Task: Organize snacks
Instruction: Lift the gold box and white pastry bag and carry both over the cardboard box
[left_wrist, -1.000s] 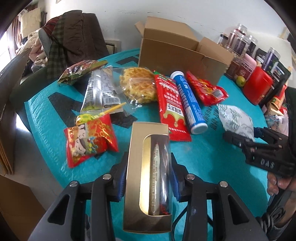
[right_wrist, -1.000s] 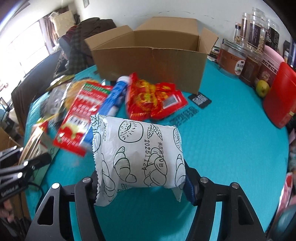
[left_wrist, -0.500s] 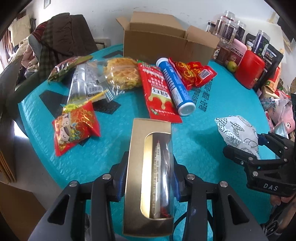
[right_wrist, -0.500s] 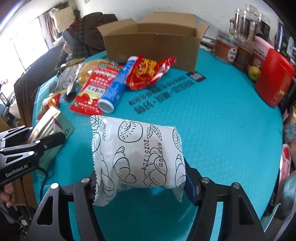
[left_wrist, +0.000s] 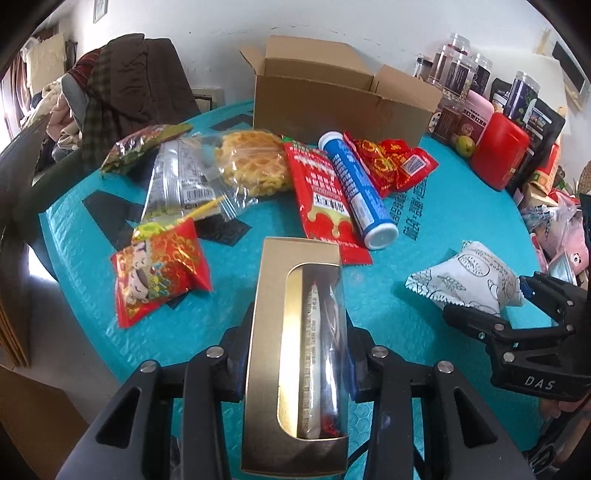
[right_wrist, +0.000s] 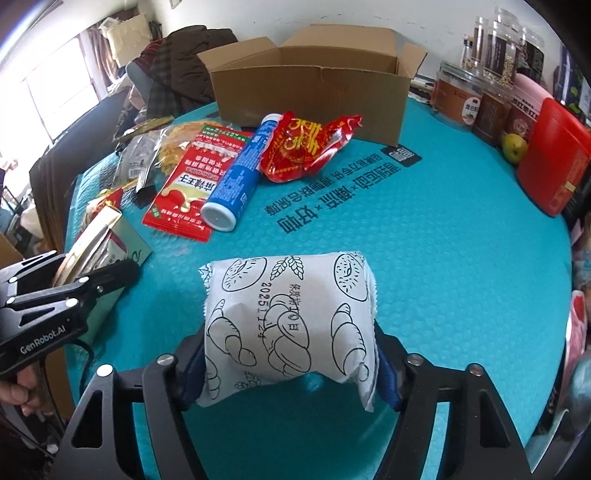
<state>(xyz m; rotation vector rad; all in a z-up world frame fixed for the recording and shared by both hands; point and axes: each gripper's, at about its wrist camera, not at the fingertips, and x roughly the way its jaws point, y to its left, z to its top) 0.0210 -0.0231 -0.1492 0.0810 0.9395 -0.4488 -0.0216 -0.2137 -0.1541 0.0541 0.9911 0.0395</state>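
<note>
Both tongs loaded: left tongs (left_wrist: 295, 354) grasp gold window box (left_wrist: 295, 350), right tongs (right_wrist: 290, 354) grasp white bread packet (right_wrist: 291, 317). Next, probably: carry both to open cardboard box (right_wrist: 314, 92) & drop in.

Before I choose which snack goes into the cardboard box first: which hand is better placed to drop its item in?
Probably right. Its claw grips the white bread packet with bare mat ahead to the cardboard box. The left claw's gold box faces scattered packets.
</note>
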